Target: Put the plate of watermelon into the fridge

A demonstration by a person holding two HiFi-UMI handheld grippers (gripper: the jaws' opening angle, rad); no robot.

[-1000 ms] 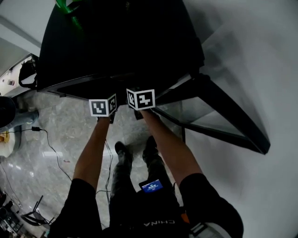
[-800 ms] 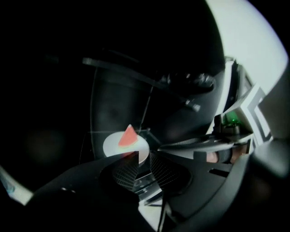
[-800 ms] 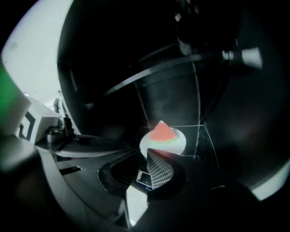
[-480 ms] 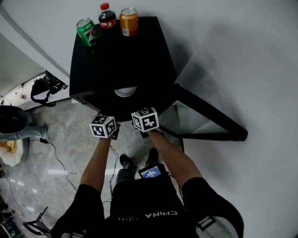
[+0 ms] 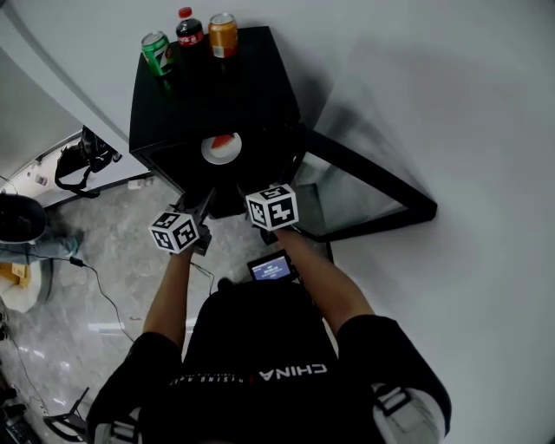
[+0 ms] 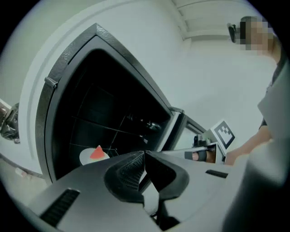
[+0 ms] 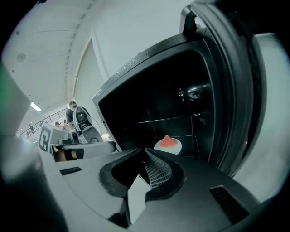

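Note:
A white plate with a red watermelon wedge lies on a shelf inside the open black fridge. It shows too in the left gripper view and the right gripper view. My left gripper is shut with nothing in it and hangs in front of the opening, a little way from the plate. Beside it my right gripper is also shut and empty. Their marker cubes hover side by side just outside the fridge.
The fridge door stands swung out to the right. A green can, a cola bottle and an orange can stand on the fridge top. A black bag and a cable lie on the floor at left.
Both grippers have drawn back out of the fridge toward the person. The view has pulled back and the plate now shows on the shelf.

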